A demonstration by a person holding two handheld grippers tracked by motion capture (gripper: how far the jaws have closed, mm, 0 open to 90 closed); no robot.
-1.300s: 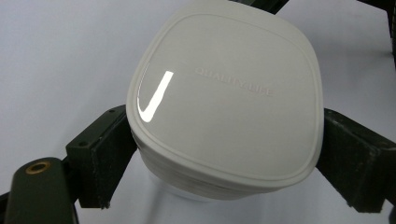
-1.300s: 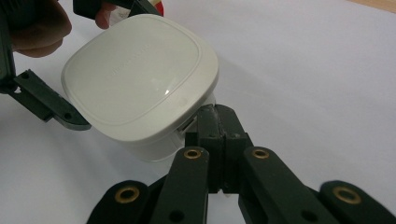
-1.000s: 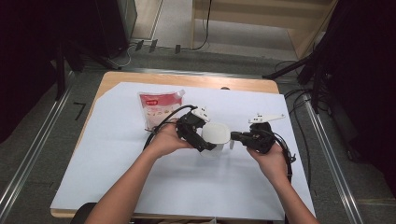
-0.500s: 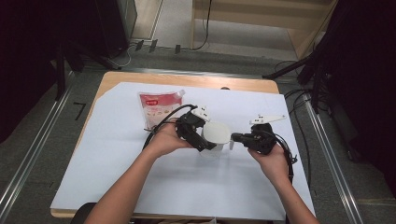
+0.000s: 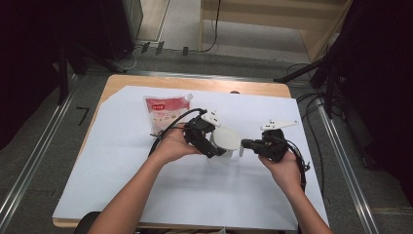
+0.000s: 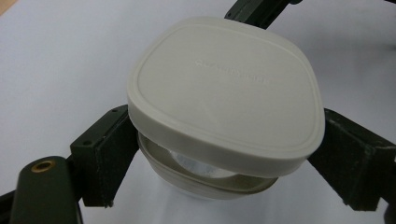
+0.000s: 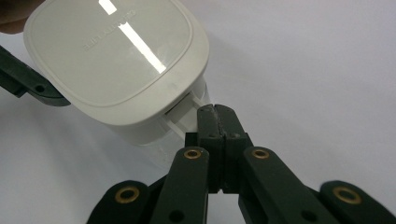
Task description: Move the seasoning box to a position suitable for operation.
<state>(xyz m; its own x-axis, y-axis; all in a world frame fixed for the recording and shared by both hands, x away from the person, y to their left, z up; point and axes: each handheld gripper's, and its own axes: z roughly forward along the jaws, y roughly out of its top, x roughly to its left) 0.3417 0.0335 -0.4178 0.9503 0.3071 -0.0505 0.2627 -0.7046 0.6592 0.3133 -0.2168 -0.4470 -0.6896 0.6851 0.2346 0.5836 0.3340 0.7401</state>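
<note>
Now, in the high view, the left gripper (image 5: 213, 145) is clasping a small white container (image 5: 225, 146) on the pale sheet (image 5: 122, 161) that is covering the wooden table (image 5: 117, 82), with the person's left hand (image 5: 173, 145) wrapping the gripper's body. The right gripper (image 5: 243, 145) is pointing in from the other side, its jaws drawn together and its tip sitting right at the container's edge. A red-and-white pouch (image 5: 164, 112) is lying flat, farther back on the sheet and apart from both hands.

Looking along the left gripper (image 6: 224, 154), its two black jaws are standing fairly wide and pressing on opposite sides of the container (image 6: 205, 179), just beneath the lid (image 6: 224, 93). That lid is a smooth, matte, cream-coloured rounded square with a raised rim and faint embossed lettering; it is sitting tilted, with a gap showing along the near edge above the translucent body.

Turning to the right gripper view, the right gripper (image 7: 215, 114) is showing both jaws pressed flat together, with brass-coloured rivets on its black links. Its tip is touching a small tab at the lid's (image 7: 116, 51) corner; whether the tab is pinched between the jaws I cannot tell. The lid's glossy top is reflecting ceiling light.
</note>
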